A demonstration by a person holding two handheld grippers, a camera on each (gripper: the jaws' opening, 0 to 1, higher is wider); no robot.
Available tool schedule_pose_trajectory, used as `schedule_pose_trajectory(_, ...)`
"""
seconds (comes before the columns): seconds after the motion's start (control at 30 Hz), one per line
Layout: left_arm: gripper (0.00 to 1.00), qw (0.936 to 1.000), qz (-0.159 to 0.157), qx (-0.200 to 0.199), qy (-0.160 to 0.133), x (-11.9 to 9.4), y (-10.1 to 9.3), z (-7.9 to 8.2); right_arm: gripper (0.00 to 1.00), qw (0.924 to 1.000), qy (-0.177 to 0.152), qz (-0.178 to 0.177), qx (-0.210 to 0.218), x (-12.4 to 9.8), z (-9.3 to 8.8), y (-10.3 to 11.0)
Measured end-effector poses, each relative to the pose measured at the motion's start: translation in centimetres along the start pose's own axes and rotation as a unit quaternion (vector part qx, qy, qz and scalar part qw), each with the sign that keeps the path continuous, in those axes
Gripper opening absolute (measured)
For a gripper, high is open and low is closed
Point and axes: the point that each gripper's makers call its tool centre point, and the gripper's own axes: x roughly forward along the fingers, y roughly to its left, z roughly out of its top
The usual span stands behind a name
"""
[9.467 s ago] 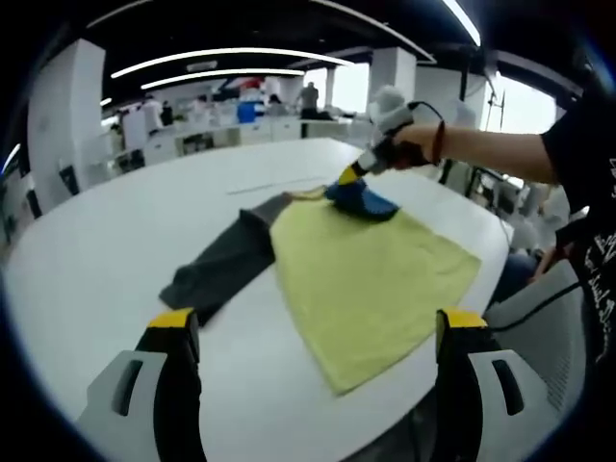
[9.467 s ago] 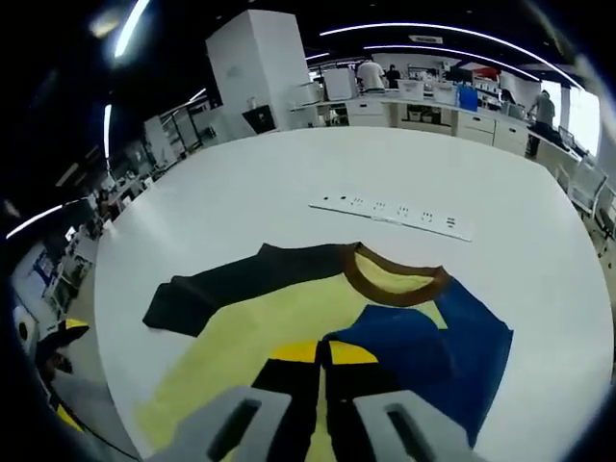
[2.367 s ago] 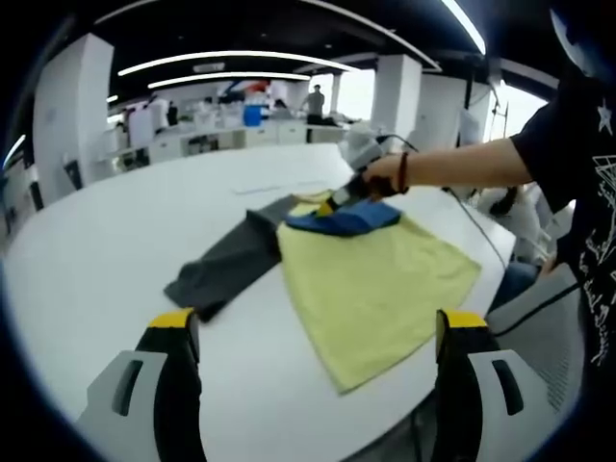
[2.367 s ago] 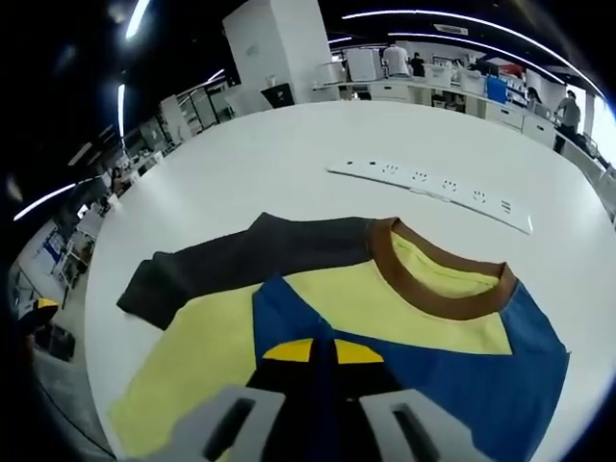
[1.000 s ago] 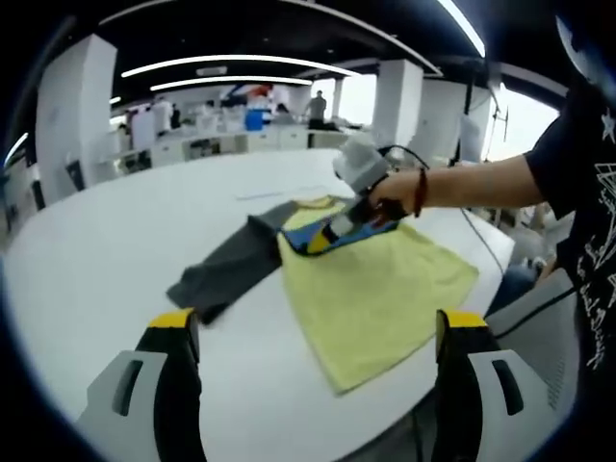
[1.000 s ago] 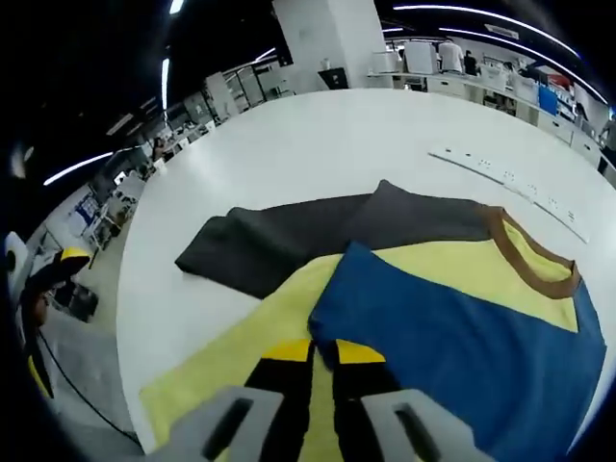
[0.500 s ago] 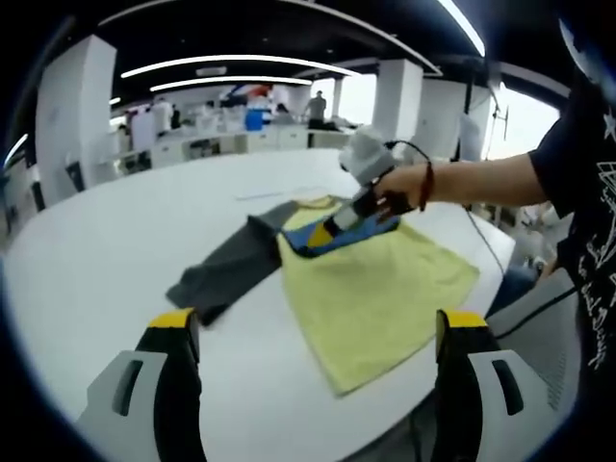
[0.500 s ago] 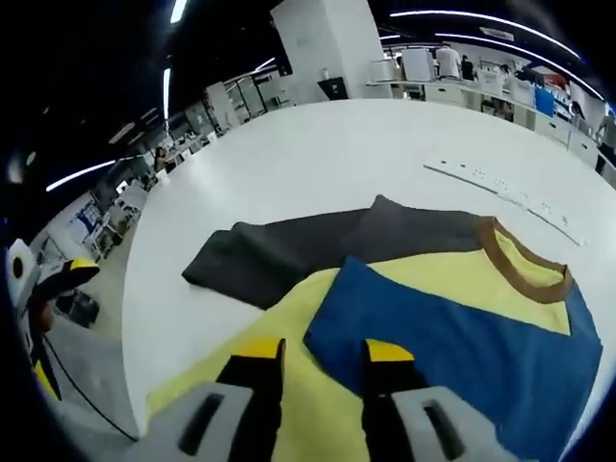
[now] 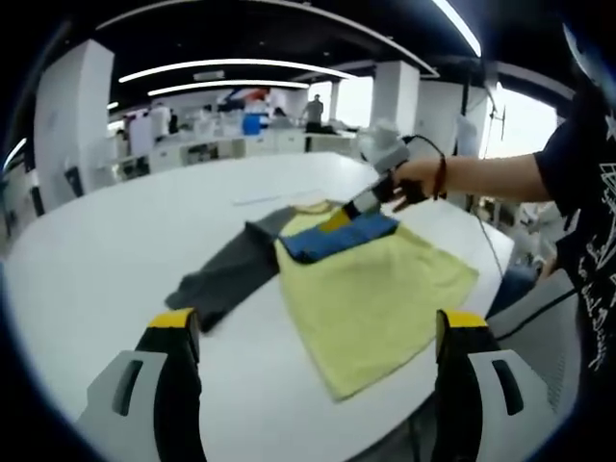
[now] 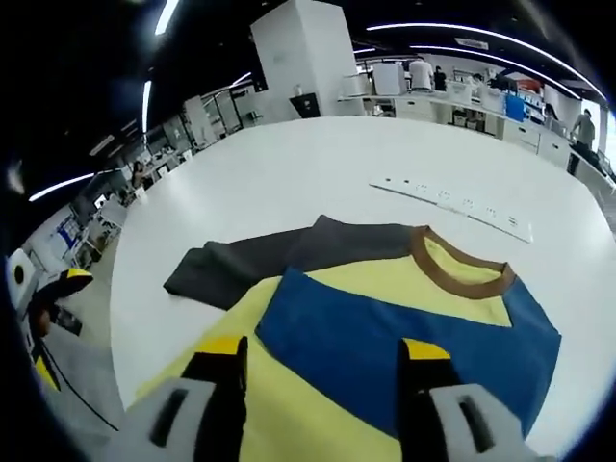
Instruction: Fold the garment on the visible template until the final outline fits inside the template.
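Yellow garment (image 10: pixel 385 279) with blue sleeve (image 10: pixel 404 337) folded over, beneath released right claw (image 10: pixel 322 361), left claw (image 9: pixel 318 332) released nearby.

**White table & what's lying on it**

I'm at a big white table (image 10: pixel 289 173), rounded edge, smooth bare top. Flat on it lies a yellow T-shirt (image 10: pixel 318 423) w/ brown collar (image 10: pixel 460 271). Its blue sleeve (image 10: pixel 404 337) is folded in over the yellow body; the dark grey sleeve (image 10: pixel 260 260) is spread out straight onto the tabletop toward the left in my right gripper view. In my left gripper view the shirt's hem end lies near the table edge closest to me. Beyond the collar, apart from the shirt, lies a long white strip w/ dark marks (image 10: pixel 452 202), flat on the surface.
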Motion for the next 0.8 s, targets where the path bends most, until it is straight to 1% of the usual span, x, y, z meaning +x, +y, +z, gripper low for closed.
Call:
schedule_pose_trajectory(0.07, 0.99, 1.0000, -0.001, 0.001, 0.001, 0.0, -0.1, 0.0, 0.63, 1.0000, -0.004, -0.003, 0.006, -0.6, 0.0, -0.3)
schedule_pose_trajectory(0.3, 0.99, 1.0000, -0.003, 0.003, 0.000, 0.1, -0.3, 0.2, 0.65, 0.9994, -0.013, -0.023, 0.022, -3.0, -0.8, -3.0)
schedule_pose_trajectory(0.4, 0.99, 1.0000, -0.004, 0.005, -0.002, 0.1, -0.4, 0.3, 0.65, 0.9988, -0.014, -0.037, 0.027, -4.1, -1.5, -4.8)
schedule_pose_trajectory(0.47, 0.99, 1.0000, -0.005, 0.006, -0.002, 0.1, -0.5, 0.4, 0.65, 0.9984, -0.016, -0.043, 0.032, -4.7, -1.8, -5.5)
schedule_pose_trajectory(0.57, 0.99, 1.0000, -0.007, 0.007, -0.002, 0.2, -0.6, 0.4, 0.65, 0.9973, -0.015, -0.061, 0.037, -6.2, -2.5, -7.1)
schedule_pose_trajectory(0.6, 0.99, 0.9999, -0.007, 0.007, -0.002, 0.2, -0.6, 0.4, 0.65, 0.9971, -0.015, -0.063, 0.039, -6.3, -2.6, -7.3)
schedule_pose_trajectory(0.63, 0.99, 0.9999, -0.008, 0.008, 0.000, 0.2, -0.7, 0.3, 0.64, 0.9964, -0.015, -0.070, 0.044, -6.8, -2.9, -8.2)
schedule_pose_trajectory(0.7, 0.99, 0.9999, -0.009, 0.009, -0.001, 0.3, -0.8, 0.4, 0.64, 0.9958, -0.015, -0.077, 0.046, -7.6, -3.4, -8.6)
schedule_pose_trajectory(0.8, 0.99, 0.9999, -0.012, 0.009, -0.003, 0.3, -0.9, 0.5, 0.63, 0.9943, -0.016, -0.090, 0.055, -8.6, -4.0, -10.1)
